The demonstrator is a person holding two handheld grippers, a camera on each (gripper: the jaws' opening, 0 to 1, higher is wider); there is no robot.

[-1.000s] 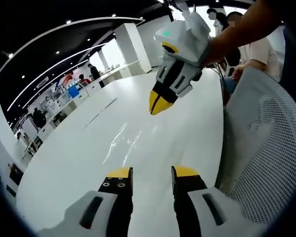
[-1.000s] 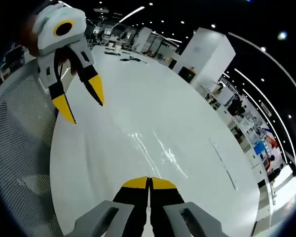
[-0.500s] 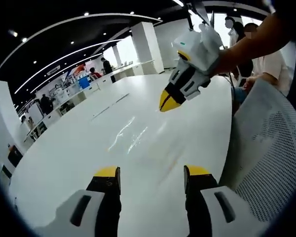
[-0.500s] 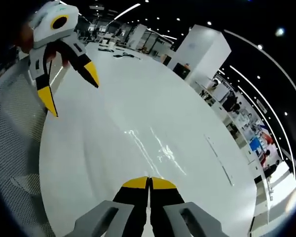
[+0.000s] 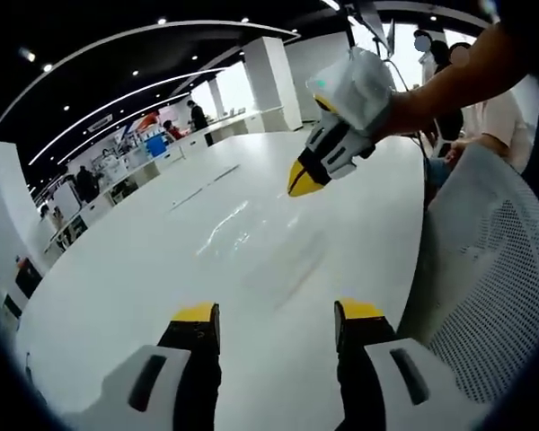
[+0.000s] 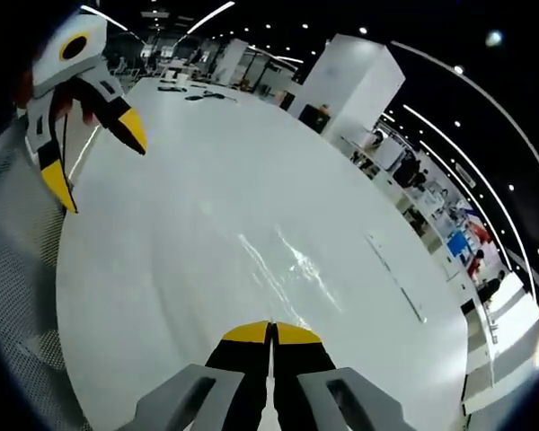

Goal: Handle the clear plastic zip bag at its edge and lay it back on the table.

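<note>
While the left gripper (image 5: 275, 312) hangs above the white table (image 5: 144, 269) with its two yellow-tipped jaws spread wide and nothing between them, the right gripper (image 6: 270, 332) has its jaws pressed together, tip against tip. Whether a thin edge of film is caught between those tips cannot be told from the right gripper view.

The clear plastic zip bag (image 5: 283, 260) shows as a faint, glossy, nearly see-through patch lying on the table, ahead of the left gripper's jaws and between them and the right gripper, which enters the left gripper view from the upper right, held by a hand (image 5: 391, 103). There its yellow tips point down toward the table, above the far end of the bag; contact with the bag cannot be made out. In the right gripper view the bag appears as a streak of bright reflections (image 6: 283, 260) on the table, just ahead of the closed tips.

A white mesh chair back (image 5: 485, 278) stands at the table's near edge, just beside the left gripper. In the right gripper view the left gripper (image 6: 94, 157) hangs above the table's edge, jaws well apart, close to the same mesh.

Beyond the table's far side stand white pillars (image 5: 274, 76), long counters and several people.
</note>
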